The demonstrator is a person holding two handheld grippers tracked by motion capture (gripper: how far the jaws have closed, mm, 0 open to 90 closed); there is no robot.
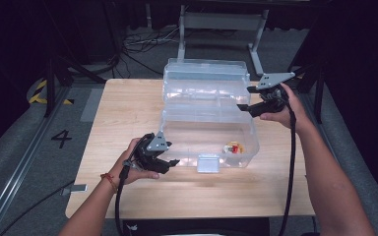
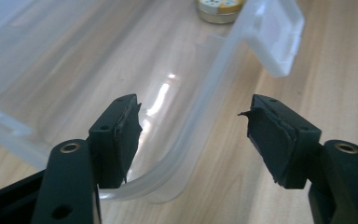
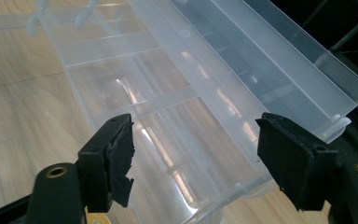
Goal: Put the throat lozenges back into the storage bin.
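Note:
A clear plastic box (image 1: 177, 129) stands on the wooden table with its lid (image 1: 204, 78) swung up at the back. A small red and yellow item (image 1: 235, 147) lies in its front right corner, and a round one (image 2: 218, 8) shows through the wall. My left gripper (image 1: 171, 158) is at the front left corner, open, its jaws astride the curved rim (image 2: 200, 102) without touching; the white latch (image 2: 279, 32) is beyond. My right gripper (image 1: 244, 98) is open at the box's right end, where the lid (image 3: 261, 60) meets the base (image 3: 135, 88).
The table (image 1: 128, 108) has bare wood left of the box and in front of it. Behind the table are a metal stand (image 1: 221, 22) and cables on the grey floor. A dark frame post (image 1: 51, 83) stands at the left.

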